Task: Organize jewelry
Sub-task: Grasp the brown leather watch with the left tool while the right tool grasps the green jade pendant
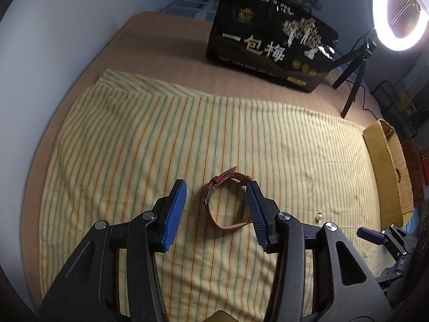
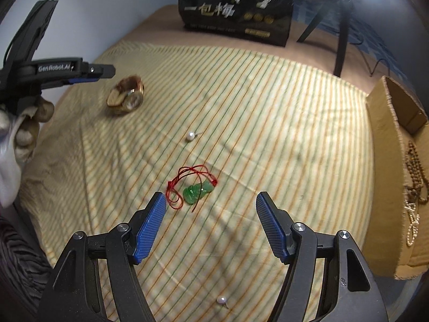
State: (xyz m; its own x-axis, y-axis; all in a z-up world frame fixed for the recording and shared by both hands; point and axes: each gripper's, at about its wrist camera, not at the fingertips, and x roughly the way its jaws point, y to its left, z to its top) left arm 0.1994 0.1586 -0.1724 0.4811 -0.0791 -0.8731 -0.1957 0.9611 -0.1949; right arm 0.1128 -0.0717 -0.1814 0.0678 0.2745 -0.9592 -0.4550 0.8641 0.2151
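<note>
Watch (image 1: 228, 201) between parted left gripper (image 1: 215, 206) fingers
Red-brown strap looped, buckle steel; right gripper (image 2: 210, 225) spread wide near green pendant (image 2: 197, 191).

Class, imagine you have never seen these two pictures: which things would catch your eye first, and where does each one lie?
The green pendant on its tangled red cord stands out on the striped cloth, just ahead of the open right gripper. The red-strapped watch lies on the same cloth between the fingers of the open left gripper. At the back stand a black box with gold trees and a glaring ring light.
</note>
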